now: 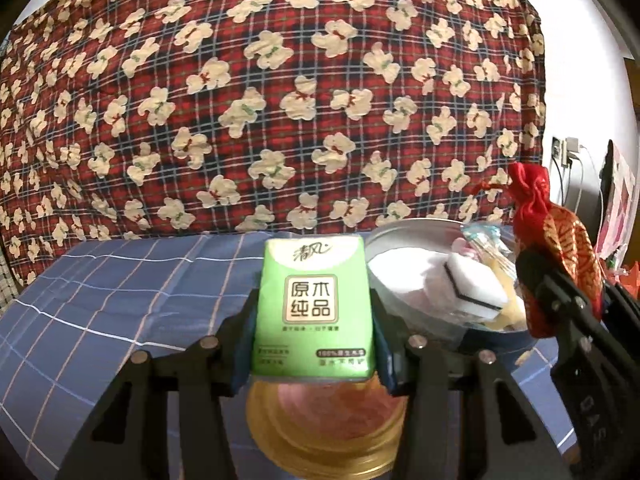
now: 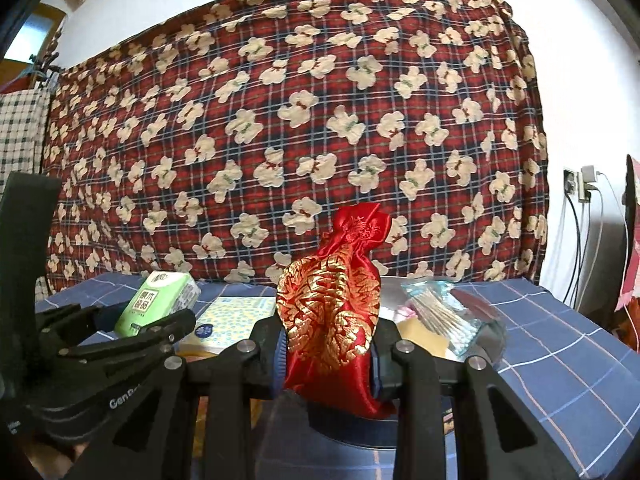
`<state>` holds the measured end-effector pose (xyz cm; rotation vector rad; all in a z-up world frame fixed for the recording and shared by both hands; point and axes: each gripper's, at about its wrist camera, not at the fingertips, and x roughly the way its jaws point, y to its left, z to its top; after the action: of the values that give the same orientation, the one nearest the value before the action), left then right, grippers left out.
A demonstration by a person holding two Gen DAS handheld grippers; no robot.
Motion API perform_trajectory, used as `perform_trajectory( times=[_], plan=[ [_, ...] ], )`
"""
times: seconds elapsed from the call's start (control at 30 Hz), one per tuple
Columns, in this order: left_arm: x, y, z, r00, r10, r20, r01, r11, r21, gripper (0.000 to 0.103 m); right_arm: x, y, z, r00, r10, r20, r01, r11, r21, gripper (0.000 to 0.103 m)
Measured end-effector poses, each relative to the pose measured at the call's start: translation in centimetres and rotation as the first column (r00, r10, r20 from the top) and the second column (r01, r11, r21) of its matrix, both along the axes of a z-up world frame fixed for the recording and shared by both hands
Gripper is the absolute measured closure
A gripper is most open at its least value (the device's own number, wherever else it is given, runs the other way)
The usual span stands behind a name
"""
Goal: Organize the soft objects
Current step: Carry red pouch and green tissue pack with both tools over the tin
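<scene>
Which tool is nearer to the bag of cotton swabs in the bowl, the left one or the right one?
Right. The right tool, shut on the red pouch, is beside the cotton swabs. The left tool, holding the tissue pack, is farther left.

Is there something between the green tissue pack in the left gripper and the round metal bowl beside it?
Nothing visible stands between them. The green tissue pack, clamped in the left gripper, sits directly beside the round metal bowl, which already holds a white sponge. The red and gold pouch is at the bowl's far side.
</scene>
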<state>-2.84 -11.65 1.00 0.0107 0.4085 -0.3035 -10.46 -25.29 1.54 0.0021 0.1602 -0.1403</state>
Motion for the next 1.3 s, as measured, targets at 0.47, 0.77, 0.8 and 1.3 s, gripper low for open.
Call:
perform_trajectory(
  times=[0.47, 0.77, 0.8, 1.3],
  plan=[
    [-2.0, -2.9, 0.3, 0.996, -0.093, 0.007, 0.093, 0.996, -0.002, 0.054, -3.0, -3.9, 0.4, 0.992, -0.124, 0.032, 0.126, 0.991, -0.047, 0.070],
    [-2.9, -5.2, 0.6, 0.985, -0.173, 0.008, 0.173, 0.985, -0.009, 0.054, -4.2, -6.2, 0.4, 0.985, -0.171, 0.015, 0.172, 0.980, -0.097, 0.070],
    [-2.9, -5.6, 0.8, 0.984, -0.178, 0.013, 0.178, 0.984, -0.002, 0.054, -4.1, -6.3, 0.5, 0.985, -0.171, 0.012, 0.171, 0.980, -0.103, 0.070],
    [-0.5, -7.3, 2.9, 0.984, -0.175, 0.024, 0.176, 0.984, -0.010, 0.054, -1.4, -7.3, 2.7, 0.989, -0.145, 0.011, 0.145, 0.980, -0.134, 0.070]
  ],
)
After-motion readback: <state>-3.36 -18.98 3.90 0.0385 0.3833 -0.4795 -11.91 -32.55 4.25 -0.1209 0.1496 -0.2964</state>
